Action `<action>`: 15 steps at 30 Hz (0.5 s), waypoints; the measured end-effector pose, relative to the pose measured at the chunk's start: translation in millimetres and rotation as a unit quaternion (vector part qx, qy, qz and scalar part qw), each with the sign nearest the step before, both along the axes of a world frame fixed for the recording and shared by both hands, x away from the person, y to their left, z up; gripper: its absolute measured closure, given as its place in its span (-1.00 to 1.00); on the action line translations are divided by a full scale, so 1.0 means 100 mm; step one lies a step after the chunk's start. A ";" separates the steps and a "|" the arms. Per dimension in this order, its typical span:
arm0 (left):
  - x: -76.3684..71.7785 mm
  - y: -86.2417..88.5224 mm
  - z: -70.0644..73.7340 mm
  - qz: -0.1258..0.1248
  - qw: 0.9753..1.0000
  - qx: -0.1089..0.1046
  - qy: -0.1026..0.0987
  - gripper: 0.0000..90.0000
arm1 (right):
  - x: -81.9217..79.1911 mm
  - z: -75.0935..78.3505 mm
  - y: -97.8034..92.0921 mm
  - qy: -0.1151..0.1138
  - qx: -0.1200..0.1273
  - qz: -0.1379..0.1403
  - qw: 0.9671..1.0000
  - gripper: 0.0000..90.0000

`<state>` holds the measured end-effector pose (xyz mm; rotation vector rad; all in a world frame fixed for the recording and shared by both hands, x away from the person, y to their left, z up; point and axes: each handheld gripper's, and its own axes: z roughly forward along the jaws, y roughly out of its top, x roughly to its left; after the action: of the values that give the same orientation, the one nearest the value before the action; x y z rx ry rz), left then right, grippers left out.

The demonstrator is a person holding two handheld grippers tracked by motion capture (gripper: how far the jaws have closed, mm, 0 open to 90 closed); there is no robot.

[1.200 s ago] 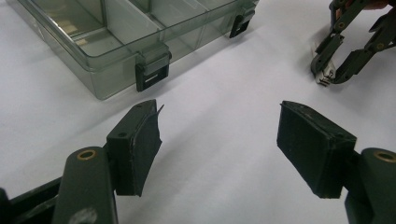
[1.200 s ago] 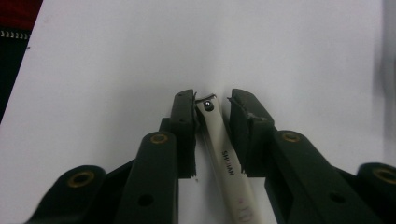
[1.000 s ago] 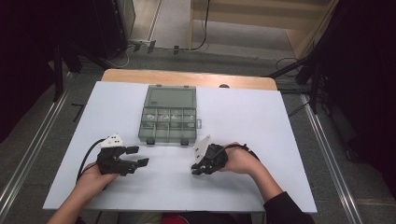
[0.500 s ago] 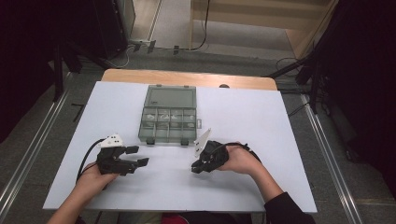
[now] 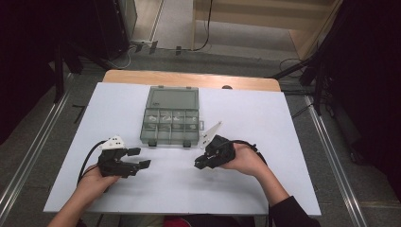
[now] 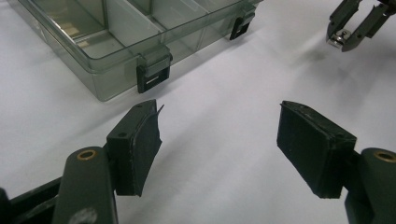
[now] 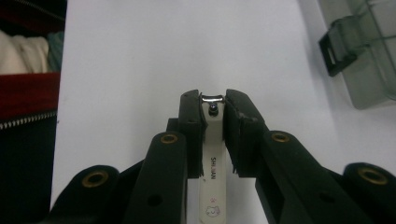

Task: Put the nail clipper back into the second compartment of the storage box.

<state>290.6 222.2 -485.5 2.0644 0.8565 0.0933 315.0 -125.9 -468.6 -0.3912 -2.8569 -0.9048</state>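
A clear grey compartment box (image 5: 166,138) lies open mid-table, its lid (image 5: 172,98) folded back, small pale items in some cells. My right gripper (image 5: 199,162) is in front of the box's right corner, shut on a white nail clipper (image 7: 212,163) whose metal tip (image 7: 212,98) sticks out between the pads. The left gripper view shows that same right gripper (image 6: 348,35) at the upper right with the metal tip in it. My left gripper (image 5: 140,157) rests at the front left, open and holding nothing; its pads (image 6: 140,140) stand wide apart over bare table near the box's front wall (image 6: 116,74).
Two black latches (image 6: 152,77) hang on the box's front wall, one of them the latch (image 7: 332,51) near my right gripper. Wooden table edge (image 5: 189,78) at the back. Red and dark clothing (image 7: 28,93) lies past the table's near edge. Cables trail from both grippers.
My right gripper has tilted and shifted slightly toward the box with the clipper still in it. The left gripper has stayed put.
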 end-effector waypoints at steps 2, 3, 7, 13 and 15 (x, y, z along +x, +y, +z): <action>0.00 0.00 0.00 0.000 1.000 0.000 0.000 -0.35 | 0.02 0.00 0.00 0.005 0.004 -0.017 1.000 0.75; 0.00 0.00 0.00 0.000 1.000 -0.001 0.000 -0.35 | 0.03 0.00 -0.01 0.004 0.004 -0.025 1.000 0.75; 0.00 0.00 0.00 -0.001 1.000 -0.002 -0.001 -0.35 | 0.04 0.01 -0.02 0.015 0.007 -0.045 0.999 0.75; 0.00 0.00 0.00 -0.001 1.000 -0.002 0.000 -0.35 | 0.05 0.10 -0.06 0.010 0.030 -0.078 0.996 0.75; 0.00 -0.01 0.00 -0.001 1.000 -0.001 -0.001 -0.35 | 0.06 0.12 -0.07 0.013 0.034 -0.093 0.995 0.75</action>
<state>290.8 221.3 -485.2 2.0623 0.8529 0.0944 320.9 -132.8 -457.1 -0.6646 -2.7921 -1.0159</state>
